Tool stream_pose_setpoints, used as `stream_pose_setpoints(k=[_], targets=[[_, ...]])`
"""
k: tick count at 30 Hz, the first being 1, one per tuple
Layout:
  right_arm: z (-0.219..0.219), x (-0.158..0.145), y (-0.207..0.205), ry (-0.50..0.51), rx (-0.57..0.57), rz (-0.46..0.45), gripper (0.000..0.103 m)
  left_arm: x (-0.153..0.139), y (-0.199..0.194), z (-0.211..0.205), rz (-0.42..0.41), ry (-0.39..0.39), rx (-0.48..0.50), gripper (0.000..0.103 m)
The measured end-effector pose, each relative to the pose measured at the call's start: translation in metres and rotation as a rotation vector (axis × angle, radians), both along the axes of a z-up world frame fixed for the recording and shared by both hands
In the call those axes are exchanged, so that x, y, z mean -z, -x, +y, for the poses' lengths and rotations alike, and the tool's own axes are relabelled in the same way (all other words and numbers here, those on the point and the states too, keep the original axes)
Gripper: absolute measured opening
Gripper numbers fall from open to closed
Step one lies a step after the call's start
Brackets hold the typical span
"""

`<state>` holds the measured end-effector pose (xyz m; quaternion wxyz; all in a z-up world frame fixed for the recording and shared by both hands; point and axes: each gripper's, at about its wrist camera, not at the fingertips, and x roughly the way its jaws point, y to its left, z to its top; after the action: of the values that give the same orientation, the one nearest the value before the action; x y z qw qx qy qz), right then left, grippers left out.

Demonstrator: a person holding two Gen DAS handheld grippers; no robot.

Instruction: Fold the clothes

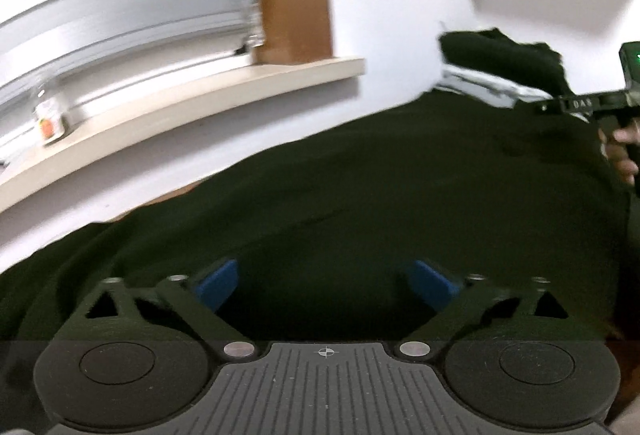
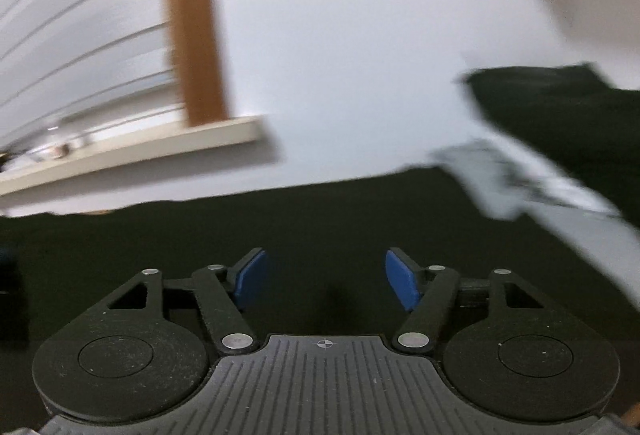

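My left gripper (image 1: 326, 285) hangs released, blue pads spread, over the dark green fabric garment (image 1: 360, 203). My right gripper (image 2: 326, 281) is likewise released above it, grasping nothing.

Left gripper (image 1: 326, 285) jaws apart; right gripper (image 2: 326, 279) jaws apart.

Bench surface almost fully hidden: a dark green garment (image 1: 360, 195) is spread flat across it and fills the lower half of both wrist views. Only a thin brown sliver of bench (image 1: 172, 197) shows at the garment's far-left edge. At far right, a raised fold of the same cloth sits over white fabric with a dark print (image 2: 516, 175); blurred, no detail.
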<state>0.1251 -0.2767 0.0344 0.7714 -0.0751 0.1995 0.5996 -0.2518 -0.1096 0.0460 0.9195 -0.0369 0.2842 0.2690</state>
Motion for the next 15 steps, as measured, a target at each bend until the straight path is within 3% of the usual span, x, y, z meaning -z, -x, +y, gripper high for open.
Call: stream_pose_setpoints(k=[3,7,15], targets=[[0.034,0.002,0.029,0.033,-0.11,-0.024,0.08,0.004,0.005,0.011,-0.01,0.001,-0.028,0.103],[0.073,0.011,0.06,0.103,-0.233,-0.083,0.082,0.014,0.002,0.014,0.001,0.001,-0.029,0.103],[0.094,0.038,0.094,0.22,-0.329,-0.193,0.085,0.019,0.001,0.017,0.019,0.039,-0.034,0.103]])
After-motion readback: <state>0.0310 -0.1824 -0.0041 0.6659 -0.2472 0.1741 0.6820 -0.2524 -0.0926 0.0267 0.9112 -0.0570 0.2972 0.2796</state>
